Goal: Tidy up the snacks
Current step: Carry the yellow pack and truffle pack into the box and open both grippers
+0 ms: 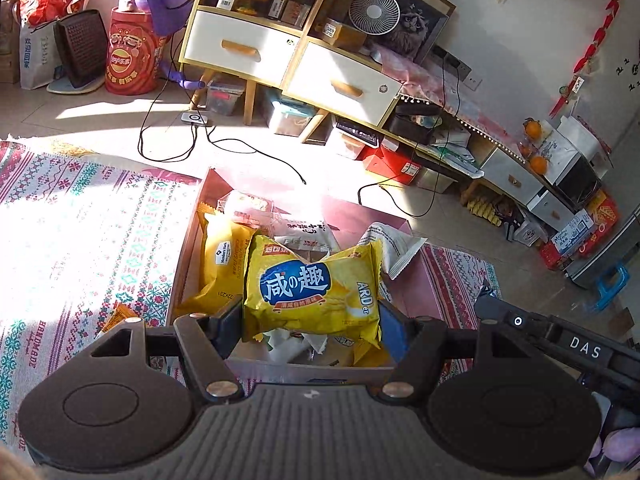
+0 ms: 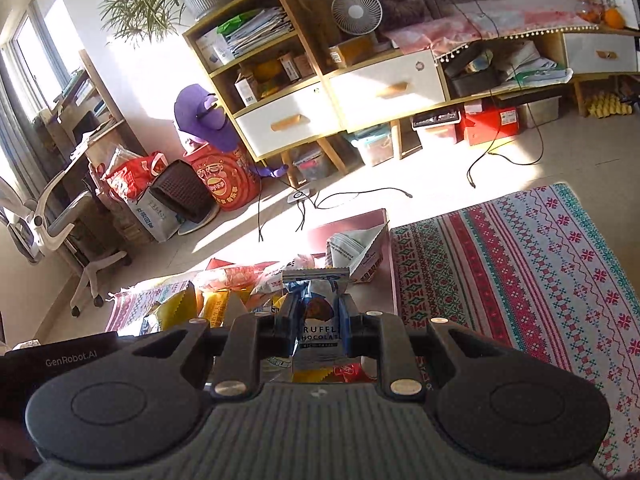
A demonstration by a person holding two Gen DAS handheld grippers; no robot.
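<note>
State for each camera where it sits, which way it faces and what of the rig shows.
Left wrist: on the left gripper, looking down over the pink box; its fingers clamp a yellow snack bag.
Right wrist: on the right gripper, facing the same box; its fingers clamp a blue truffle chocolate packet.
Shared: the white fan, the cabinet.

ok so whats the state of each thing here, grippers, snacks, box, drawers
left hand-held gripper: shut on yellow snack bag, held above the box
right hand-held gripper: shut on blue truffle chocolate packet
pink box: open, holding a loose pile of snacks
cabinet drawers: closed
white fan: cannot tell if running
</note>
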